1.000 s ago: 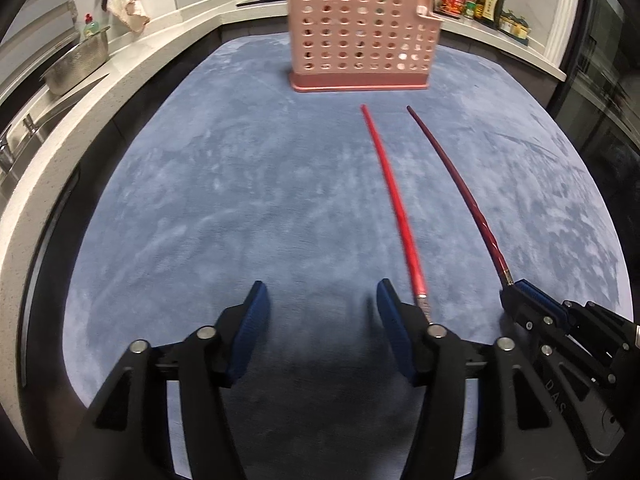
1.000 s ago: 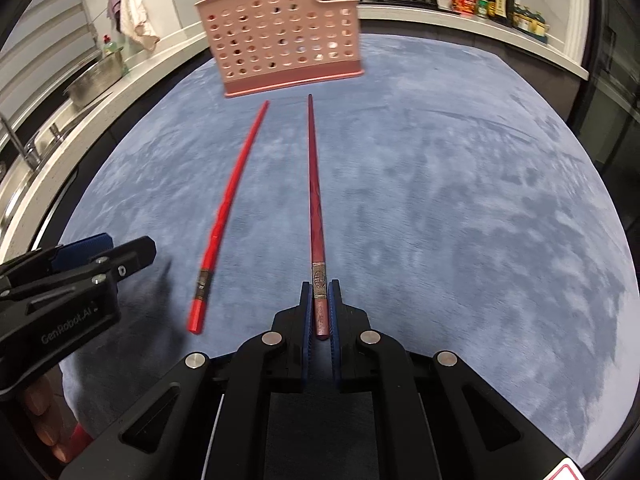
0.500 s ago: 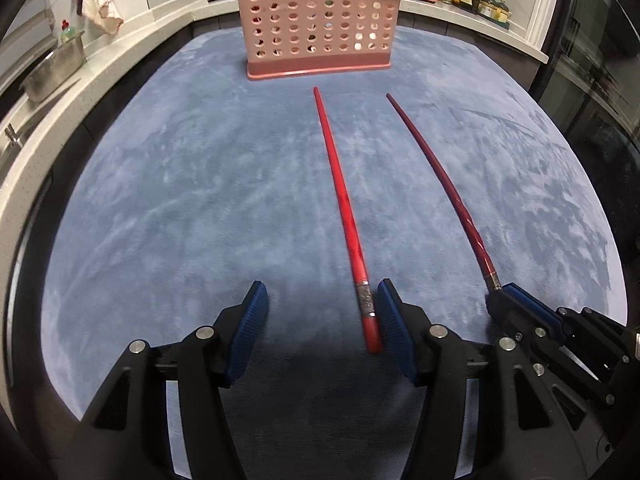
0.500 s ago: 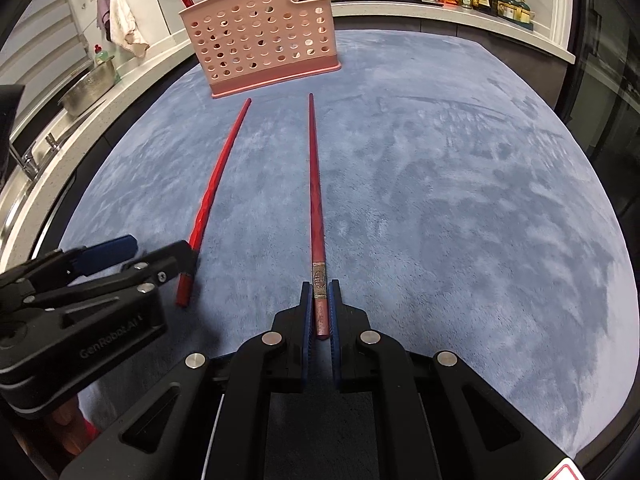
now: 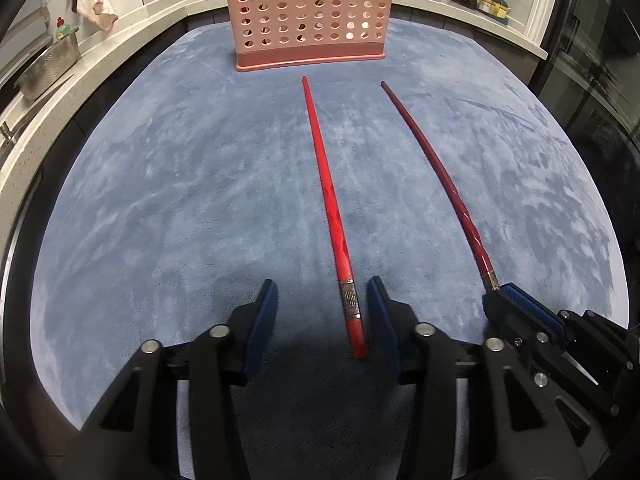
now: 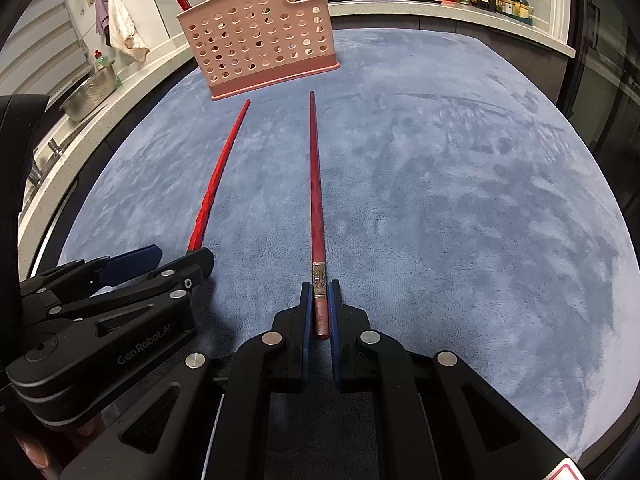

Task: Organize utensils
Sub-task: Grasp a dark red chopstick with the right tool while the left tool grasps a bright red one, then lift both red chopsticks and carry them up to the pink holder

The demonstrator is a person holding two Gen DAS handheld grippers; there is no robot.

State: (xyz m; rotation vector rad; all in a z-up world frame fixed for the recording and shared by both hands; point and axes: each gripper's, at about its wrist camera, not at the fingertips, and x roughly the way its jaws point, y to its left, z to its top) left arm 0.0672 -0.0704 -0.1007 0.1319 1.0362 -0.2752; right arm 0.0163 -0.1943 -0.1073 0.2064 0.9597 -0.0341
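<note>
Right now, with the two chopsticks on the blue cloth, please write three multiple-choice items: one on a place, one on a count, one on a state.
1. Where does the pink basket stand?
A. beyond the chopstick tips
B. between the two grippers
C. on the counter

2. How many chopsticks lie on the blue cloth?
A. one
B. two
C. four

3. How is the dark red chopstick held?
A. it lies free
B. the left gripper clamps it
C. the right gripper is shut on its thick end

Key: 1 A, the tips point at its base. 2 B, a bright red chopstick and a dark red one. 3 C, its jaws press that end; the left jaws, just closing, stand either side of the bright one.
</note>
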